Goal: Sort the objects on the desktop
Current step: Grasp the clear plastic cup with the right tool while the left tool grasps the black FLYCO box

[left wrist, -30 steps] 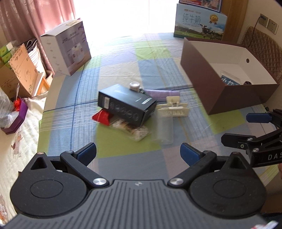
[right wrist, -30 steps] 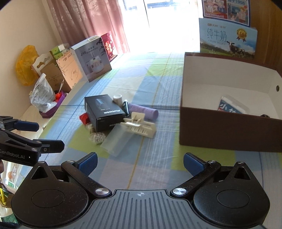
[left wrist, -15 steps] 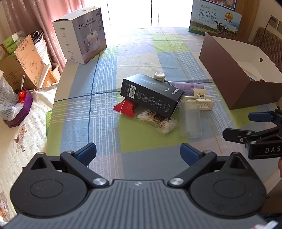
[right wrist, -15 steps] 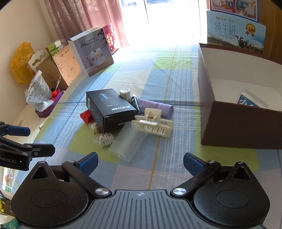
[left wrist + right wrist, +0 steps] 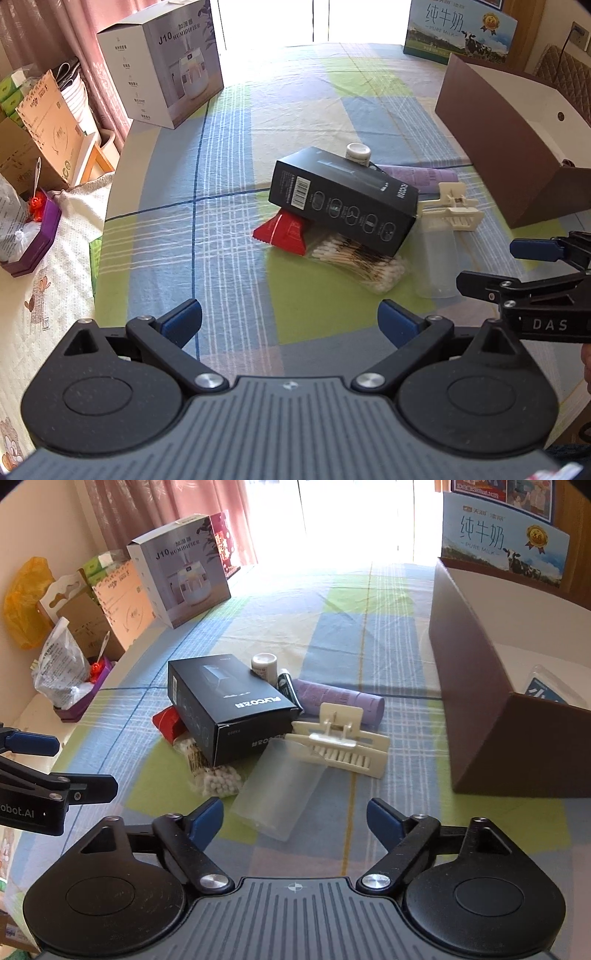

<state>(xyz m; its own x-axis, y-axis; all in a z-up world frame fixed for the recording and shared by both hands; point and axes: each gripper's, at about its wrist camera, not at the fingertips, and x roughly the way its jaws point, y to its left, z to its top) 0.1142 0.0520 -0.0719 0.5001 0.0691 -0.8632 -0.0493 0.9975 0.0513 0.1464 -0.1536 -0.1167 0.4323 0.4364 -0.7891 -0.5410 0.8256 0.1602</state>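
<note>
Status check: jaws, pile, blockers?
Left gripper and right gripper: jaws open, empty. Pile untouched; black box lies atop cotton swabs. Clear cup nearest right.

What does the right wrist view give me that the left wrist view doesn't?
Only the right wrist view shows the packet inside the brown box, and the black tube beside the small white jar. Only the left wrist view shows the barcode end of the black box. Both share the pile: cotton swabs, frosted cup, cream clip, purple roll. Both tongs are open.
</note>
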